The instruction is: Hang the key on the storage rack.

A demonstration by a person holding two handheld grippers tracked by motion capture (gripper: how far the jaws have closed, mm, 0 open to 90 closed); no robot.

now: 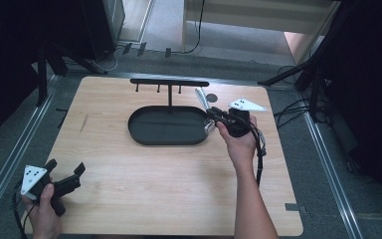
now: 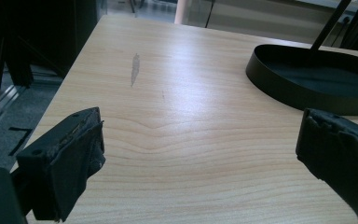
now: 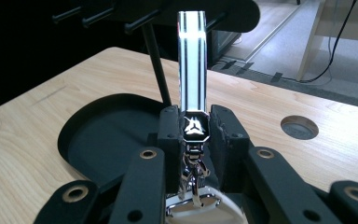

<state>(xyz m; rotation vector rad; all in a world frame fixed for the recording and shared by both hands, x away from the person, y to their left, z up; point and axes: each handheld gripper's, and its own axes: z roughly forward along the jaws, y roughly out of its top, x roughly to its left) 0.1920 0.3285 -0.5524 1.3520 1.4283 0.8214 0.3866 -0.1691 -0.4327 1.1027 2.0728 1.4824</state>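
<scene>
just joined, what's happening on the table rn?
A person works two handheld grippers. The right gripper is shut on a shiny keychain, holding it upright at the right end of the black oval tray, near the T-shaped hook stand. The left gripper is open and holds nothing, low over the table's near-left corner.

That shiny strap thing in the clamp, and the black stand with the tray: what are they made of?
The strap looks like polished metal: mirror-bright stripes and a chrome-like clasp, gripped by the right gripper. The black stand and its tray look like matte painted metal, though plastic is possible. The table shows wood grain, perhaps laminate.
</scene>
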